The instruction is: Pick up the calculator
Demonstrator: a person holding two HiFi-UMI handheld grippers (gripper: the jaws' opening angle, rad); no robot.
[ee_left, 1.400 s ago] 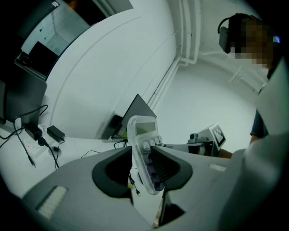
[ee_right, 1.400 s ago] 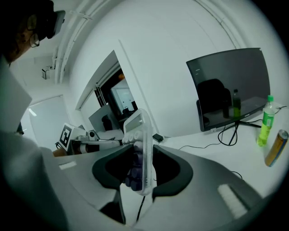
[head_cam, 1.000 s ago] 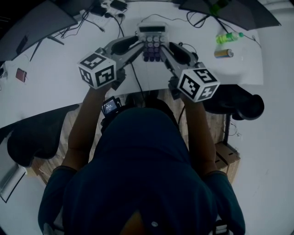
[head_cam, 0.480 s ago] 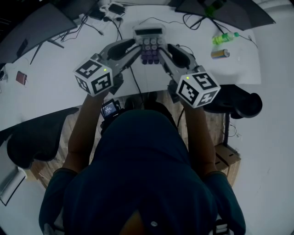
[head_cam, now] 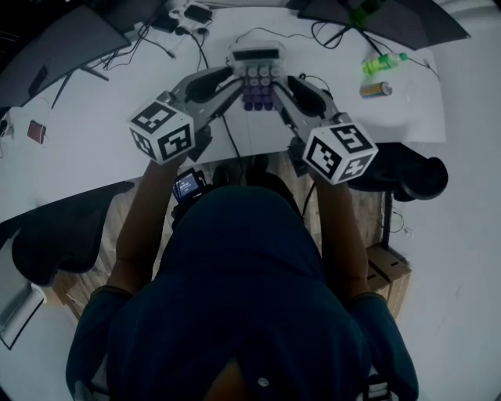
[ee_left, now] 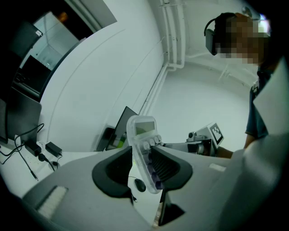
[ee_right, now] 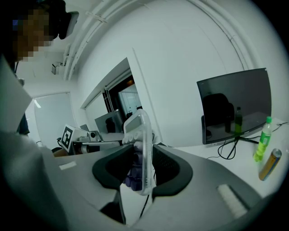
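The calculator [head_cam: 257, 69], a clear white case with a grey display and white and purple keys, is held over the white desk [head_cam: 102, 117] from both sides. My left gripper [head_cam: 239, 88] is shut on its left edge and my right gripper [head_cam: 278, 88] on its right edge. In the left gripper view the calculator [ee_left: 143, 146] stands display up, pinched between the dark pads of my left gripper [ee_left: 141, 164], above the desk. In the right gripper view the calculator [ee_right: 141, 144] is seen edge on, with my right gripper [ee_right: 143, 167] shut on it.
A green bottle [head_cam: 383, 63] and a can [head_cam: 374, 90] lie at the desk's right. Dark monitors [head_cam: 63, 39] stand at the back corners, with cables and adapters [head_cam: 192, 16] between them. A mouse [ee_left: 140, 185] sits on the desk below the calculator. Black chairs [head_cam: 407, 176] flank the person.
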